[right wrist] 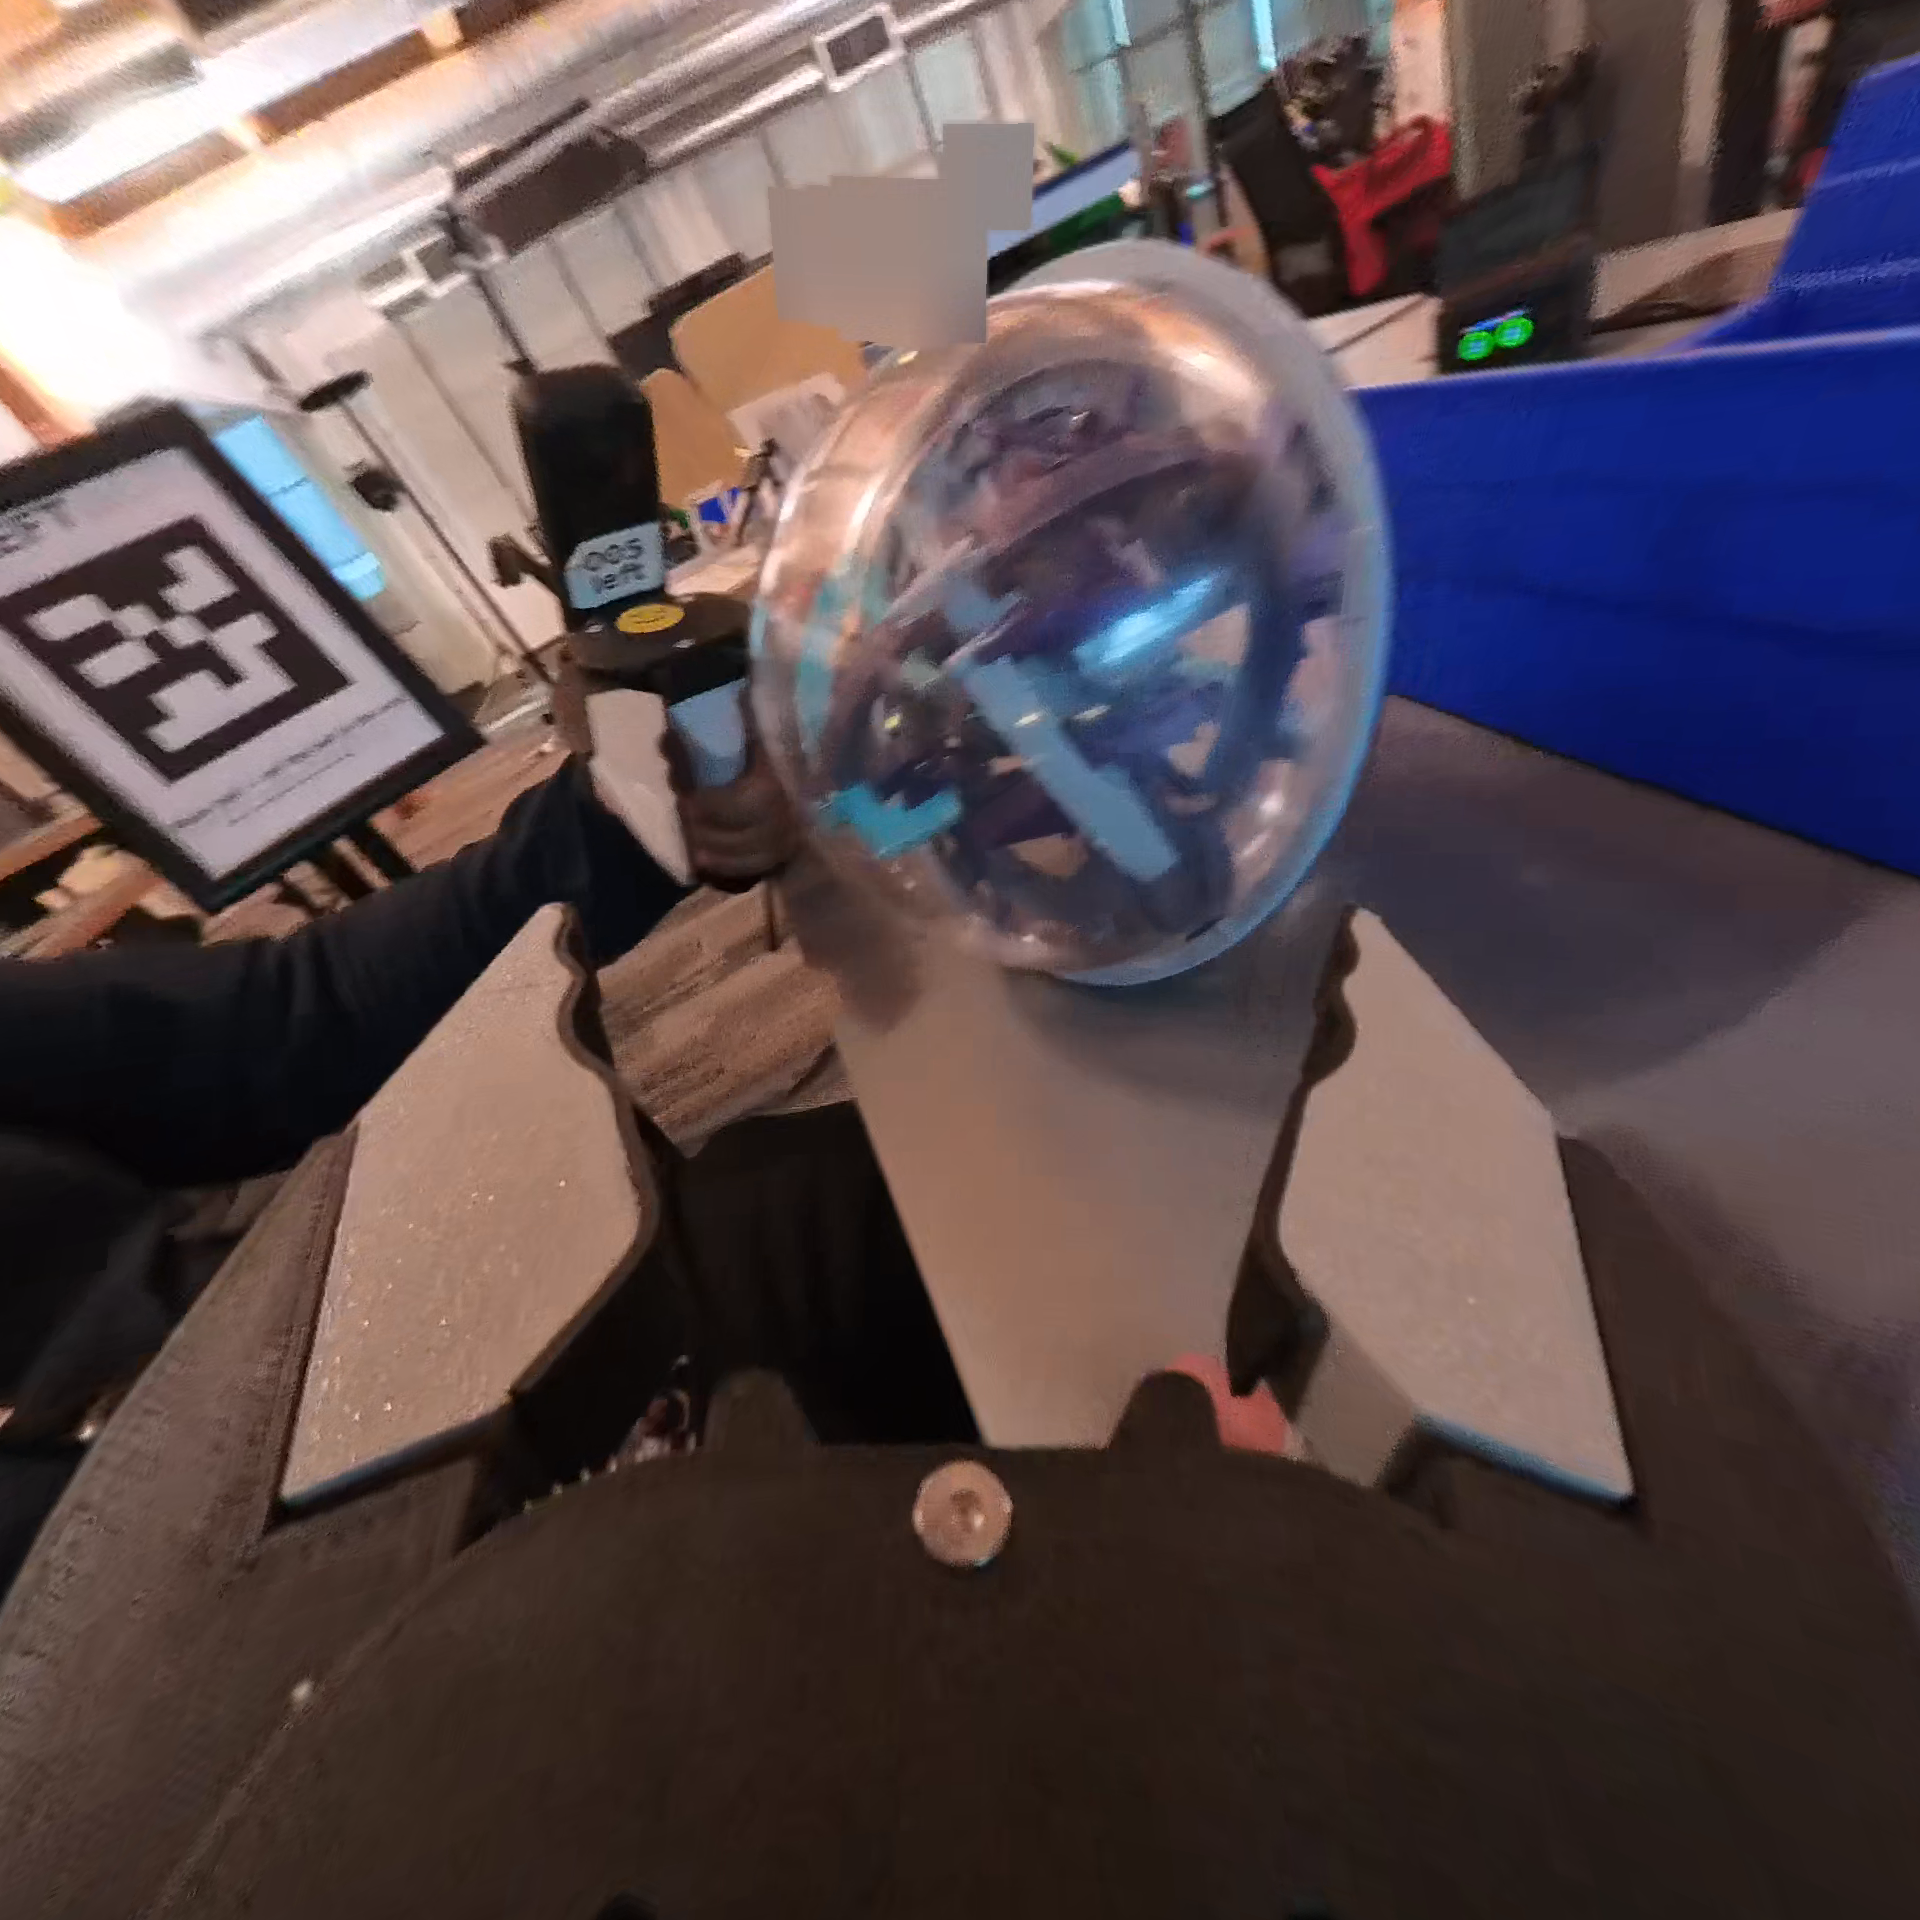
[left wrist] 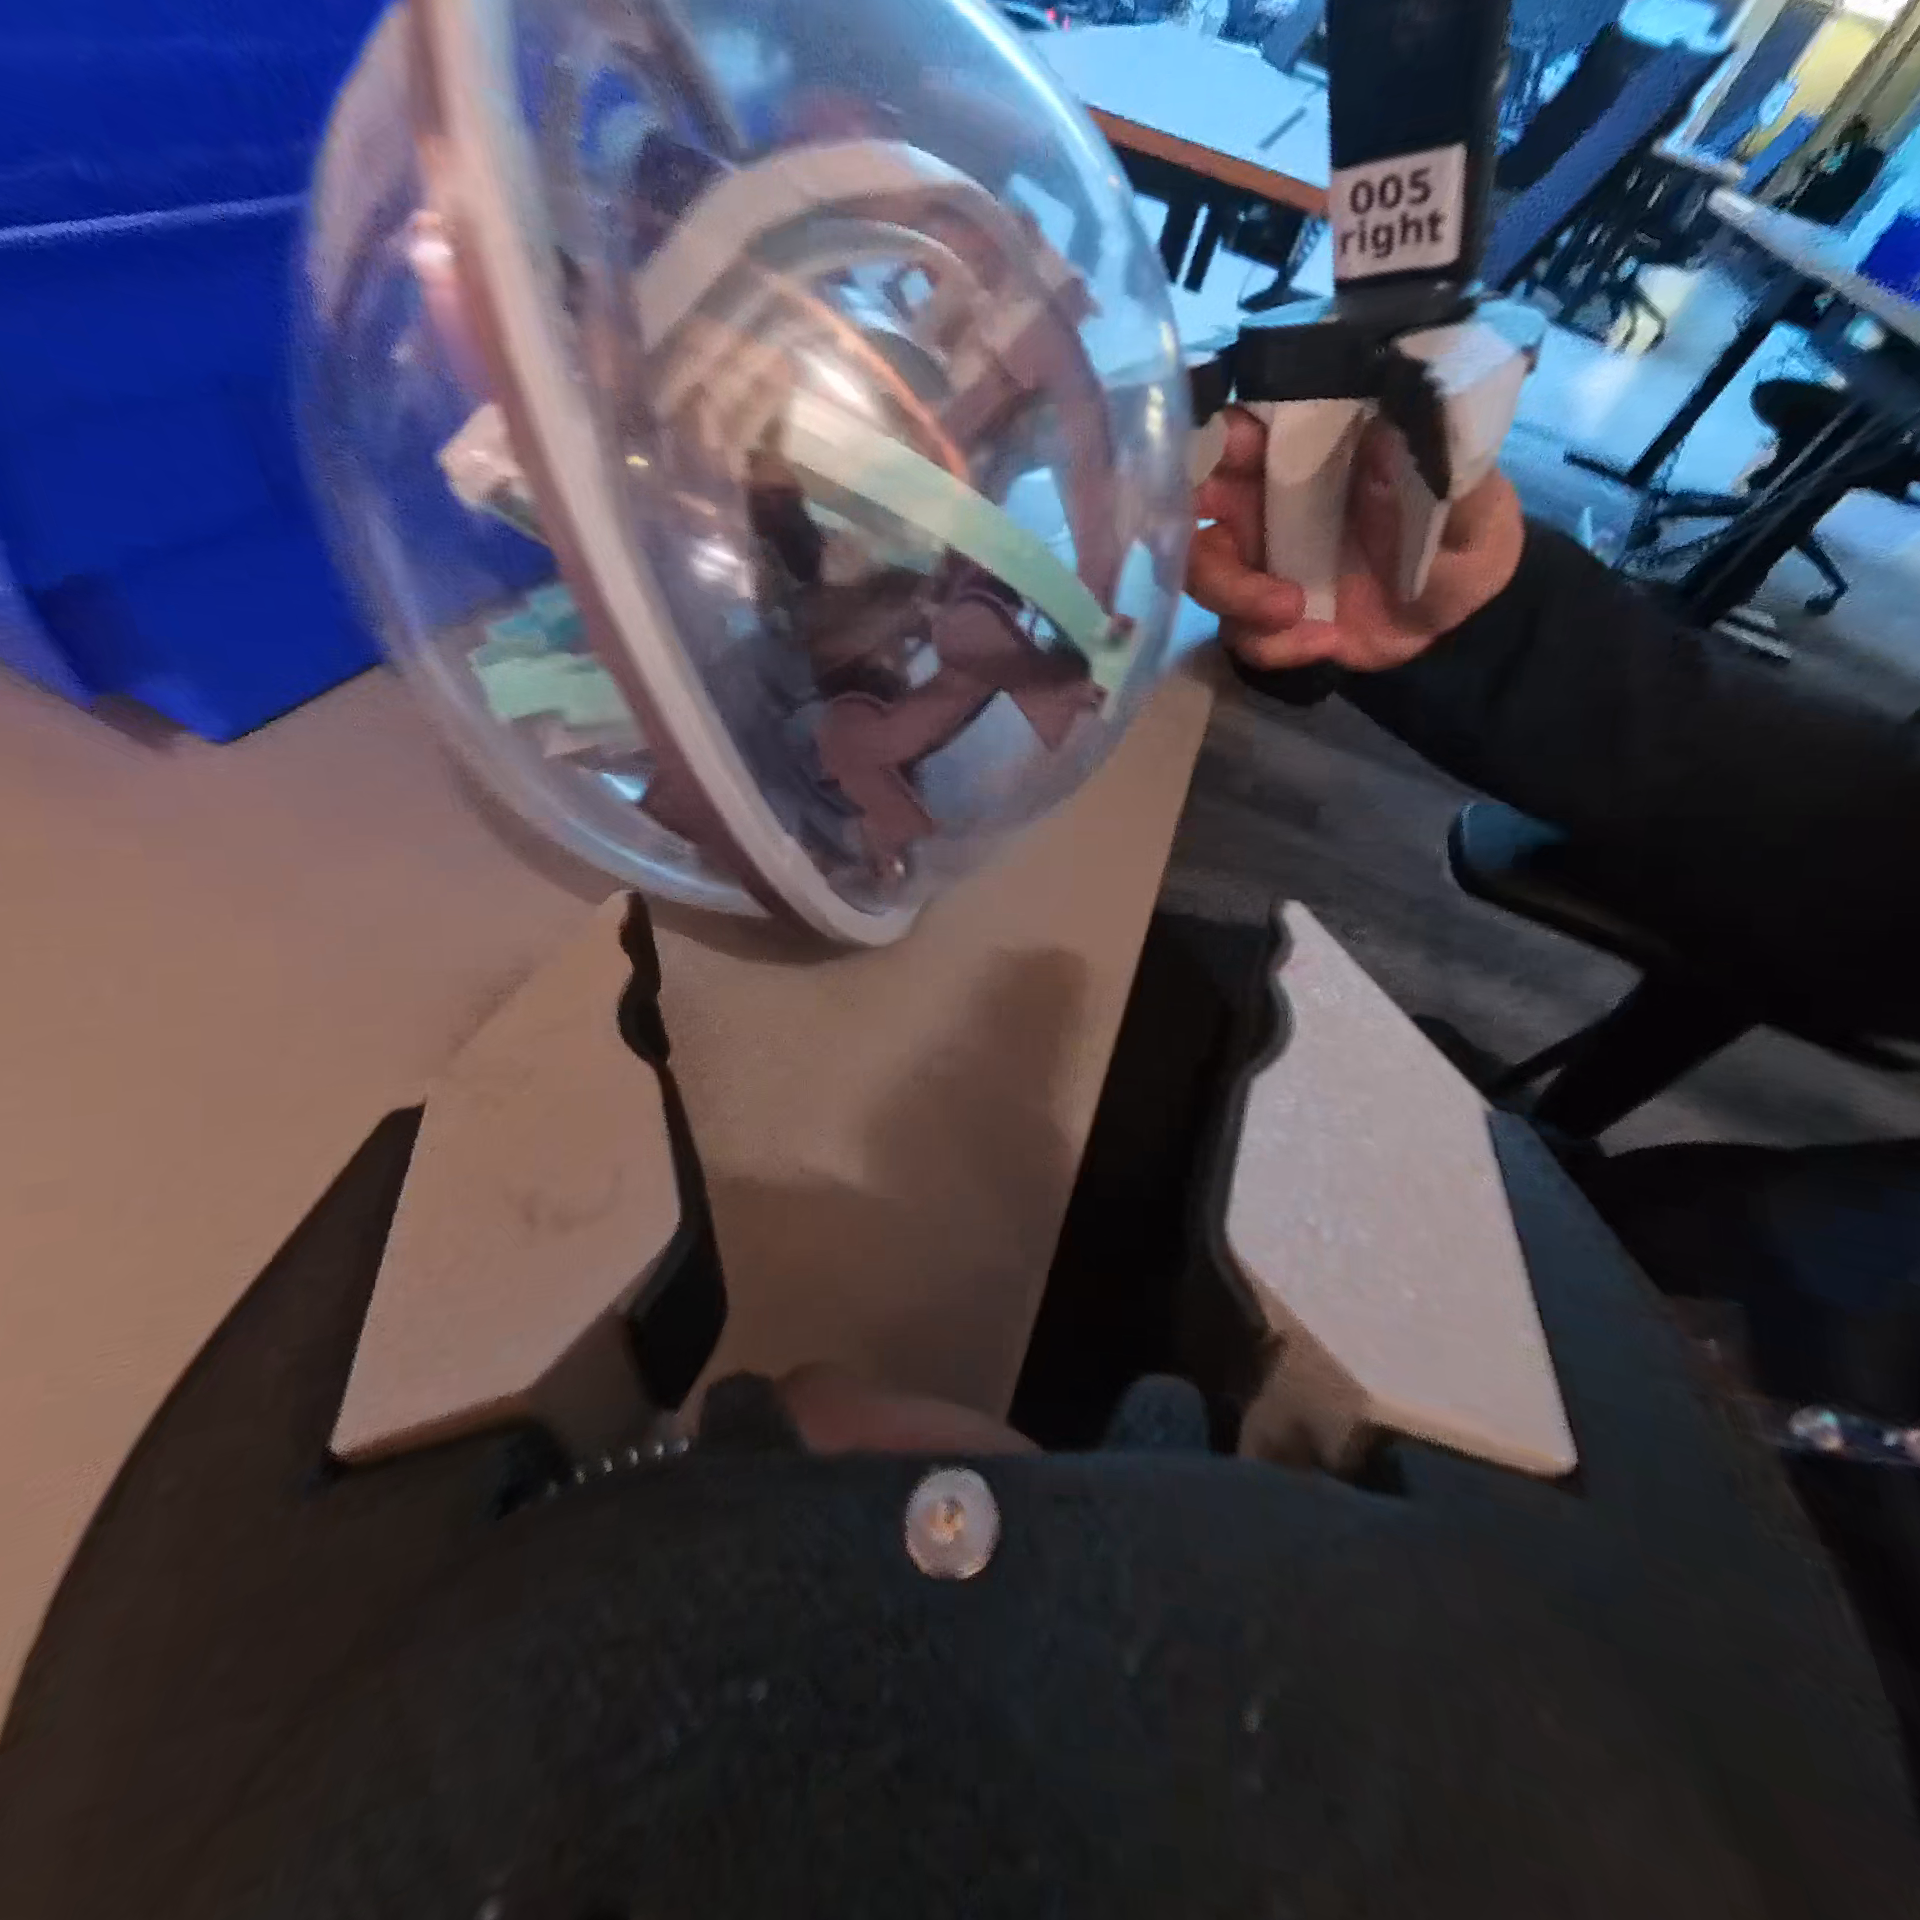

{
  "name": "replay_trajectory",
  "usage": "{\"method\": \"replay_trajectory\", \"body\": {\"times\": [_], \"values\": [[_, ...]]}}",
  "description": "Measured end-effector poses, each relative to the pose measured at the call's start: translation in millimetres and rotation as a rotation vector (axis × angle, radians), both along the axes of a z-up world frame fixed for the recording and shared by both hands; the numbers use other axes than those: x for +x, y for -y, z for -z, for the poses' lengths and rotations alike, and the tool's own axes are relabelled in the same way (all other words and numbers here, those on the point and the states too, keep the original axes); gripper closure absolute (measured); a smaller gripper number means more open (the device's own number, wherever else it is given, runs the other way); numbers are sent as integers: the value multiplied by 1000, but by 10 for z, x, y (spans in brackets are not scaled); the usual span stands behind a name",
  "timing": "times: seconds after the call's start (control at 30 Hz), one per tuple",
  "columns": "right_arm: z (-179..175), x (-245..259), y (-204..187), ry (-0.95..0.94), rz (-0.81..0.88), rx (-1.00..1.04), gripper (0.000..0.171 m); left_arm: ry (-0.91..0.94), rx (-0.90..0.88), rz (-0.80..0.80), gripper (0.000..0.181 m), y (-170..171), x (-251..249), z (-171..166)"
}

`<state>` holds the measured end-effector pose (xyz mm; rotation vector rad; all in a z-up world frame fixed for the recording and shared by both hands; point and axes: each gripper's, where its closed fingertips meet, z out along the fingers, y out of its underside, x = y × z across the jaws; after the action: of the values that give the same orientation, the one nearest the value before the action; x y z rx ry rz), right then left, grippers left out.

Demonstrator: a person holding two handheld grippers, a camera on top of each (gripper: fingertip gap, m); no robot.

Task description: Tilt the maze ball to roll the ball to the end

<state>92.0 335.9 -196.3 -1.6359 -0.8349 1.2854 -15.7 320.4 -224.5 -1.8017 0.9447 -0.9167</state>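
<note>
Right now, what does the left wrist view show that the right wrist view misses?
Only the left view shows the right tool, gripped by a hand, with office desks behind. Only the right view shows the left tool and a framed black-and-white marker board. Both show the clear maze ball, tilted, and a blue bin.

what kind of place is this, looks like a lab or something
Probably a shared lab or workshop. Long desks and a rolling office chair fill the room behind the maze ball, a printed marker board stands on an easel, and blue storage bins sit beside the table.
</note>
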Motion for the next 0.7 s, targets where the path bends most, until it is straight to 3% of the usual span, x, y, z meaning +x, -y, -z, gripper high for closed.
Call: {"method": "replay_trajectory", "body": {"times": [0.07,0.17,0.23,0.3,0.37,0.5,0.6,0.7], "values": [[-50,-14,-138,39,33,57,36,15,2,-25,67,-105,-35,-70],[25,-116,-243,148,-23,118,35,-39,151,-120,73,-399,-139,-139],[149,-158,-385,237,-44,115,32,-30,97,-28,71,-350,-42,-89],[115,-204,-520,213,-64,125,35,-27,47,8,65,-367,11,-54],[16,-284,-467,117,-185,92,54,-25,6,32,69,-406,40,-25],[49,-347,-504,101,-258,-5,56,9,-38,46,68,-476,22,-38],[201,-345,-442,210,-279,-34,58,68,46,28,74,-504,-44,-178],[398,-257,-416,415,-236,79,61,136,93,-63,82,-631,-167,-298]]}}
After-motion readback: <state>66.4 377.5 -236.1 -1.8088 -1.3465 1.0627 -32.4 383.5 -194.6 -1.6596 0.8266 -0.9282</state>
